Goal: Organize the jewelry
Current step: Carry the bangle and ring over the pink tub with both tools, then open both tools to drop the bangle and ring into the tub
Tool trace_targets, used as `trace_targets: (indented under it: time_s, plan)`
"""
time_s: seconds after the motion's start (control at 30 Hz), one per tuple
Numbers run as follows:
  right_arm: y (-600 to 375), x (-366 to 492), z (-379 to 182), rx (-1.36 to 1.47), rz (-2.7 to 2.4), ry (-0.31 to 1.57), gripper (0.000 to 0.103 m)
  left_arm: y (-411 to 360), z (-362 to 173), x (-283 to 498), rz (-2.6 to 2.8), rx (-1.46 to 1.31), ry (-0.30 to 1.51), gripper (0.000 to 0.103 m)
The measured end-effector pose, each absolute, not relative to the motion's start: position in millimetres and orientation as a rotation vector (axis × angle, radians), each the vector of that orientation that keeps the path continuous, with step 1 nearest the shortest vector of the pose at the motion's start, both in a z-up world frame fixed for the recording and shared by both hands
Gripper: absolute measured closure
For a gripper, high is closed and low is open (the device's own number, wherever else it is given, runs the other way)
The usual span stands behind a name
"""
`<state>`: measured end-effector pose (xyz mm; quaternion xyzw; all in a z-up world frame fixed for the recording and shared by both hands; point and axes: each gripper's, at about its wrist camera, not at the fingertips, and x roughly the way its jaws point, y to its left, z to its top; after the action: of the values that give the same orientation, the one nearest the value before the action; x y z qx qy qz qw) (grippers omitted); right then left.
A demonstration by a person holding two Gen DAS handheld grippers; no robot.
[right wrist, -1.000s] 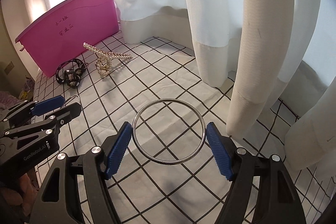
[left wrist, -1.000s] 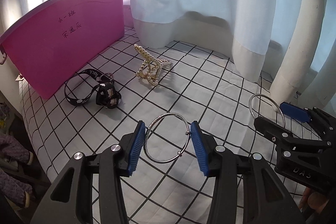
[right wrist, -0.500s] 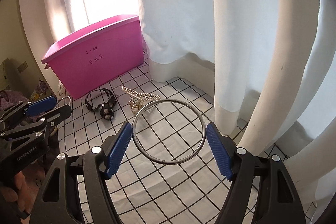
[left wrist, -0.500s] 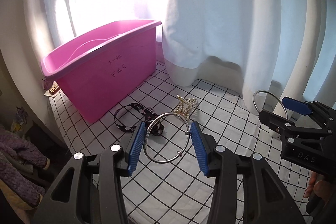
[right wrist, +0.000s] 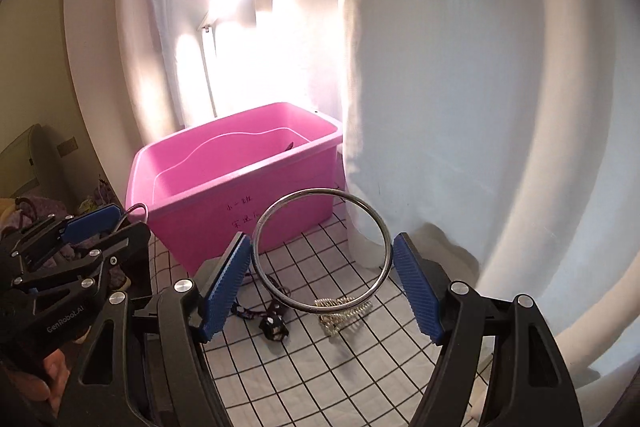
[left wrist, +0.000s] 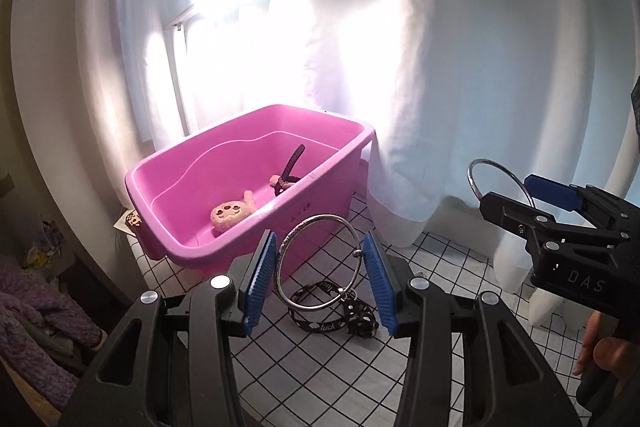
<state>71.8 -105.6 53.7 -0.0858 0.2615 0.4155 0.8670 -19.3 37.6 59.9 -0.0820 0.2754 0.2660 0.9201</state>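
Observation:
My left gripper (left wrist: pixel 319 247) is shut on a thin silver bangle (left wrist: pixel 325 216) with a small bead clasp, held in the air. My right gripper (right wrist: pixel 322 247) is shut on a larger plain silver ring (right wrist: pixel 320 190), also off the table. Each gripper shows in the other's view: the right gripper (left wrist: pixel 516 197) at the right, the left gripper (right wrist: pixel 108 231) at the left. Ahead stands a pink bin (left wrist: pixel 192 251), also the pink bin (right wrist: pixel 240 174), holding a pink plush piece (left wrist: pixel 230 215) and a black strap (left wrist: pixel 294 163). A black choker (left wrist: pixel 332 325) and a pearl hair clip (right wrist: pixel 344 307) lie on the checked cloth.
White curtains (right wrist: pixel 460 107) hang close behind and to the right of the table. The checked tablecloth (left wrist: pixel 432 259) ends at the left, where purple fleece (left wrist: pixel 36 311) lies below. A hand (left wrist: pixel 608 351) grips the right tool.
Both grippers have risen from just above the cloth, each keeping its ring. The bin's inside has come into view, and the choker and hair clip now lie below the rings.

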Motion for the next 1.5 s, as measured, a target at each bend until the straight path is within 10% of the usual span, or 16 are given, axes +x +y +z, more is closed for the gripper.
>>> trace_targets:
  time_s: [0.67,1.5]
  plan:
    - [119.6,133.3,63.3,-0.236,0.903,0.653,0.032,250.4,47.6,21.7,0.545,-0.227,0.612,0.059]
    - [193.1,195.0,4.0,-0.368,0.805,0.932,0.032,299.3,-4.4,55.1,0.518,-0.329,0.826,0.058]
